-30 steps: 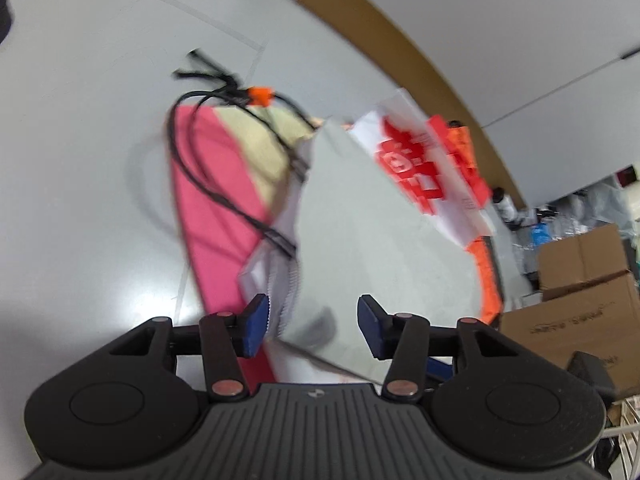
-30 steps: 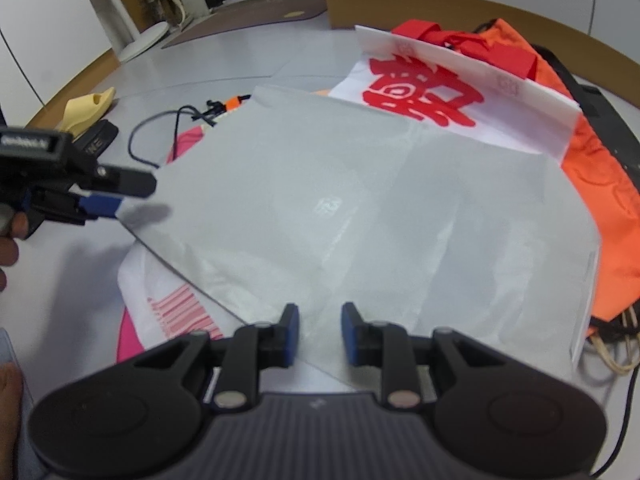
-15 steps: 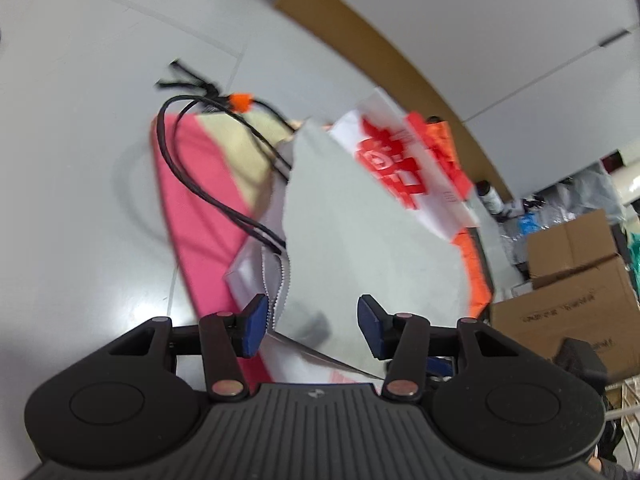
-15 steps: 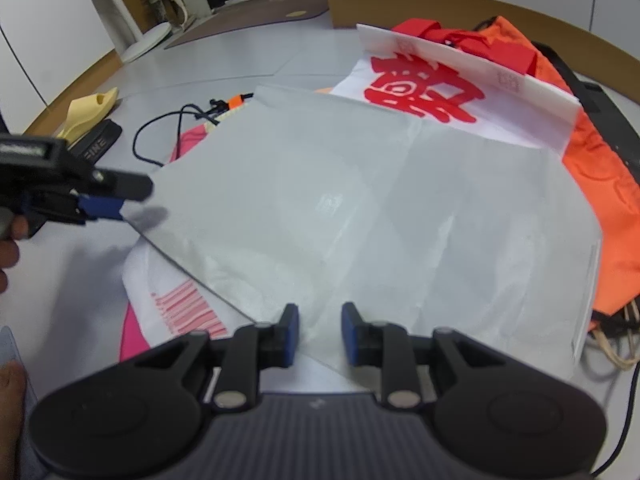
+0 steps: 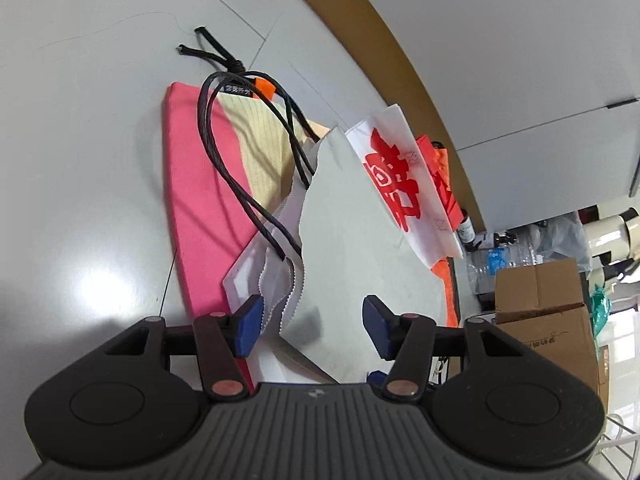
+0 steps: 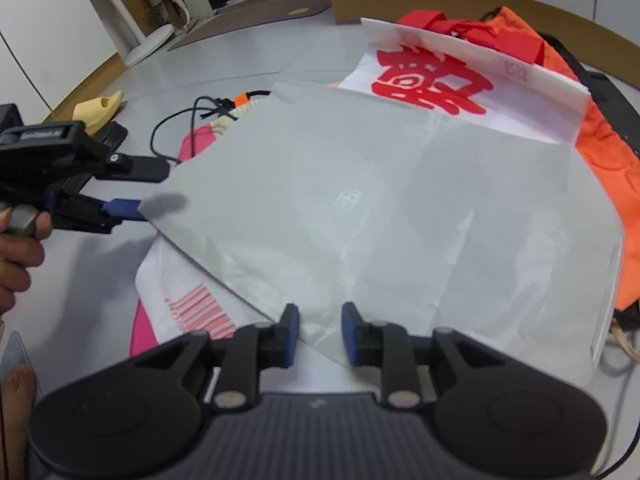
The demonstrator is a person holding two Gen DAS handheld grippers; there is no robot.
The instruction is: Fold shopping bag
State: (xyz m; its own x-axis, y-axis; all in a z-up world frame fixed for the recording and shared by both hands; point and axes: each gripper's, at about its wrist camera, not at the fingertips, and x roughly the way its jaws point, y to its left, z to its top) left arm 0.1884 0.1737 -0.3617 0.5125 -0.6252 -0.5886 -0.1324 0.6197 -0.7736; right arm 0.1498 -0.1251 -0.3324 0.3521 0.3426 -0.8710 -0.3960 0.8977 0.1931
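Observation:
A flat grey shopping bag (image 6: 380, 208) lies spread over a pile of other bags on the table. In the right wrist view my left gripper (image 6: 150, 190) is at the bag's left corner. Its jaws are opening, one finger above the corner and one below, and neither pad presses on it. The left wrist view shows that same corner of the grey bag (image 5: 352, 248) between the blue pads of the left gripper (image 5: 312, 320). My right gripper (image 6: 320, 332) hovers over the bag's near edge, its jaws a narrow gap apart and gripping nothing.
Beneath the grey bag lie a white bag with red print (image 6: 440, 80), an orange bag (image 6: 608, 152), a pink and cream bag (image 5: 208, 184) with black cords (image 5: 224, 152), and a white striped bag (image 6: 192, 308). Cardboard boxes (image 5: 540, 304) stand beyond the table. A hand (image 6: 16, 252) holds the left gripper.
The left gripper's jaws have spread slightly wider around the grey bag's corner, and that hand has shifted a little. The right gripper and the bag's far side have stayed put.

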